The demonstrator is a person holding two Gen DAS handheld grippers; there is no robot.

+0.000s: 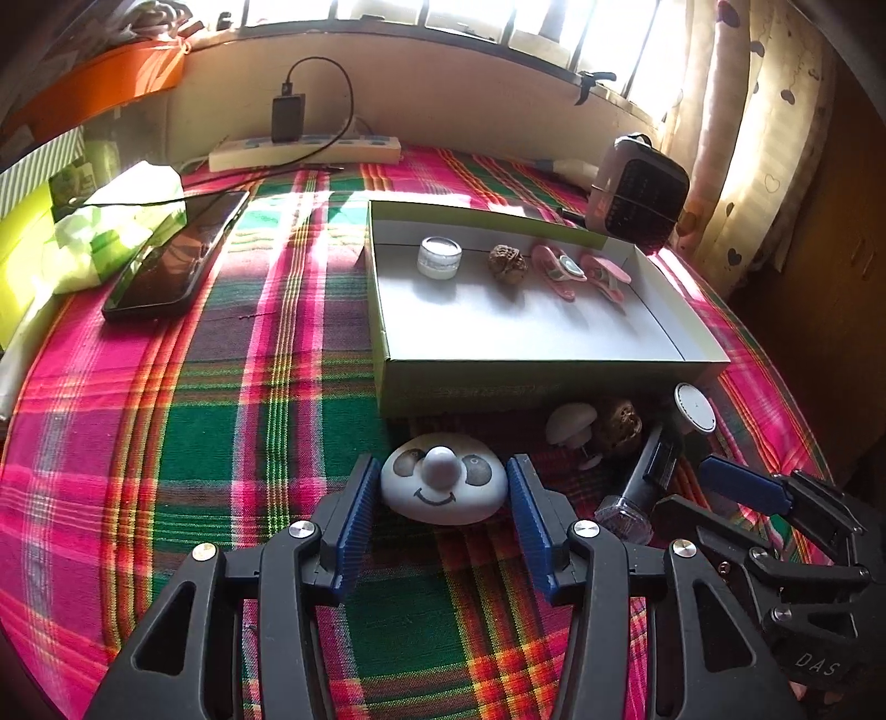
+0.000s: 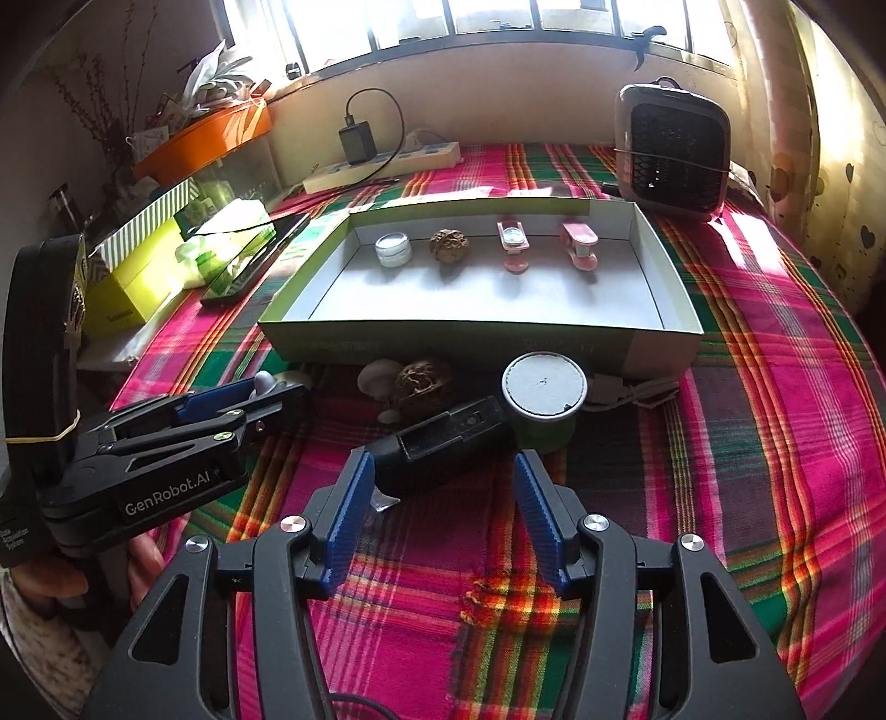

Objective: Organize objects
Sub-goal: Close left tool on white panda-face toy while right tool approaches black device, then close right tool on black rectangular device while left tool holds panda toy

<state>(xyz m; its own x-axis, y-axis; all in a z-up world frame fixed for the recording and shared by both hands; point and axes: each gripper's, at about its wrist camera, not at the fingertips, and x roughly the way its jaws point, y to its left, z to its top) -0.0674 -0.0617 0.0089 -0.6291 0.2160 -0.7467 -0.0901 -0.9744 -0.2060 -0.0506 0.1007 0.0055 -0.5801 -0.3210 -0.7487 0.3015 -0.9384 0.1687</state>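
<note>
My left gripper stands wide open straddling the white smiley-face stone, pads not touching yet. It sits on the plaid cloth just in front of the shallow cardboard tray. My right gripper is open too, empty, nearer the black torch.

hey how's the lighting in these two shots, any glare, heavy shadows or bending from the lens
Left wrist view: the window is blown out white, sun stripes cross the plaid cloth, and the small things in front of the box sit in its shadow. Right wrist view: the same window glare, the curtain side washed out, the box rim visibly bowed by the fisheye. Both views darken at the corners.
</note>
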